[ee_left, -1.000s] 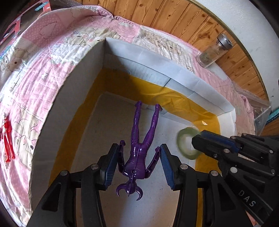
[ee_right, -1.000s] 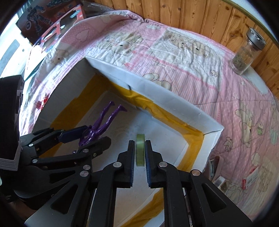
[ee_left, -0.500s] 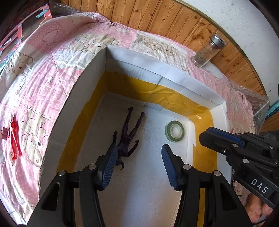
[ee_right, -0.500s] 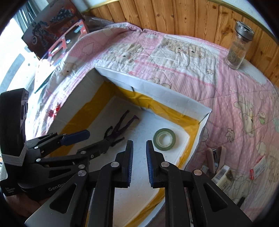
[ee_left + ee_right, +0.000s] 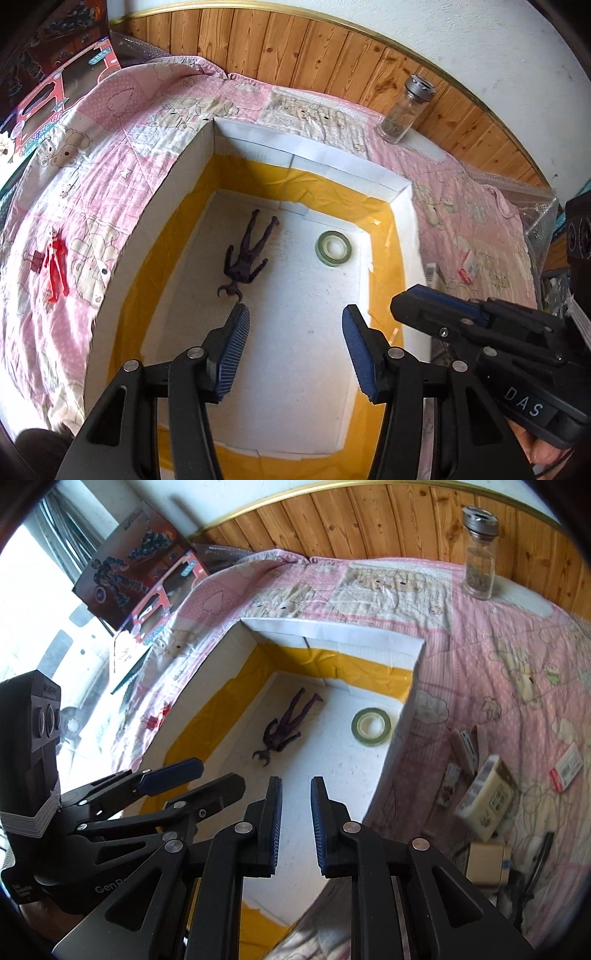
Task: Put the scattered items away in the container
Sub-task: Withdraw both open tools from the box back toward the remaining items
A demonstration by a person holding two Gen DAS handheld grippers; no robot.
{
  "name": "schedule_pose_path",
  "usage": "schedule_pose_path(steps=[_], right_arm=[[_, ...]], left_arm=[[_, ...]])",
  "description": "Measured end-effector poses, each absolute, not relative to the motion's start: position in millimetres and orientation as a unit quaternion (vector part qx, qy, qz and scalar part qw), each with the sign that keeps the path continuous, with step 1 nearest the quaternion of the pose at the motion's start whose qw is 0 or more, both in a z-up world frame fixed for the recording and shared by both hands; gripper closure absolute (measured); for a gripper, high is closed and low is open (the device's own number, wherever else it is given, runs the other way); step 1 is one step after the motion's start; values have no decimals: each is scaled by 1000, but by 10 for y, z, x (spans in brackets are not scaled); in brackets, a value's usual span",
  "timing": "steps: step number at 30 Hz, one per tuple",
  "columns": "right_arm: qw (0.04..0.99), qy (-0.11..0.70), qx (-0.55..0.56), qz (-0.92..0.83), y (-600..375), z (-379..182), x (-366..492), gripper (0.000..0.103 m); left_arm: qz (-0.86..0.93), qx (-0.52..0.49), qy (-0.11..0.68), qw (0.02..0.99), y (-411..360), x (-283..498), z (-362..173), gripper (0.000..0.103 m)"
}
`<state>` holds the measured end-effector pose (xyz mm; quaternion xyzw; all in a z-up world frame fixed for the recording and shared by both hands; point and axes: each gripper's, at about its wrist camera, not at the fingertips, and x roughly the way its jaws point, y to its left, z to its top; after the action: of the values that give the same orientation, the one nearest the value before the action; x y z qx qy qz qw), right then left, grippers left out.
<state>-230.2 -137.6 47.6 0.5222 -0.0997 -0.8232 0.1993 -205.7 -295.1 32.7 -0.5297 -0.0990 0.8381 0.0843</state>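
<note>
Spreading across the whole scene is a pink quilt (image 5: 122, 155) printed with bears, and on it sits the container, a white box (image 5: 306, 147) lined with yellow tape, open at the top. Both grippers hang over its near end. The left gripper (image 5: 295, 336) has its jaws spread wide and grasps nothing; the right gripper (image 5: 296, 812) has its jaws parted by a narrow gap, also with nothing between them.

Two things already lie on the box floor: a dark purple toy figure (image 5: 249, 254), flat on its back with legs pointing to the far wall, and a green roll of tape (image 5: 333, 248) lying flat just to its right, the two apart from each other.

What remains lies outside. To the right of the box, near its wall, the right wrist view shows a stapler (image 5: 466, 749), a cream packet (image 5: 487, 797), a small red and white card (image 5: 565, 770) and a brown carton (image 5: 485, 860). To the left, well apart from the wall, lies a red toy figure (image 5: 55, 269), its long axis running roughly parallel to that wall. A glass jar (image 5: 404, 109) stands upright by the wooden panelling.

My judgement: the right gripper is nearer the cluster on the right, the left gripper nearer the red figure, so each would swing outward to its own side, and the left would close across the figure's narrow body
</note>
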Motion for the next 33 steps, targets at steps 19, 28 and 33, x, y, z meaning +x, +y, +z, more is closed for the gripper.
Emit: schedule_pose_path(steps=[19,28,33], right_arm=[[214,-132,486,-837,-962,621,-1406,84],[227,-159,473,-836,-752,606,-1022,84],[236,-171,466,-836,-707,587,-828,84]], left_arm=[[856,-505,-87,72,-2765,-1324,542,49],[867,-486,-54,97,-2532,-878,639,49],[868,-482,-37,111,-2380,-687,685,49]])
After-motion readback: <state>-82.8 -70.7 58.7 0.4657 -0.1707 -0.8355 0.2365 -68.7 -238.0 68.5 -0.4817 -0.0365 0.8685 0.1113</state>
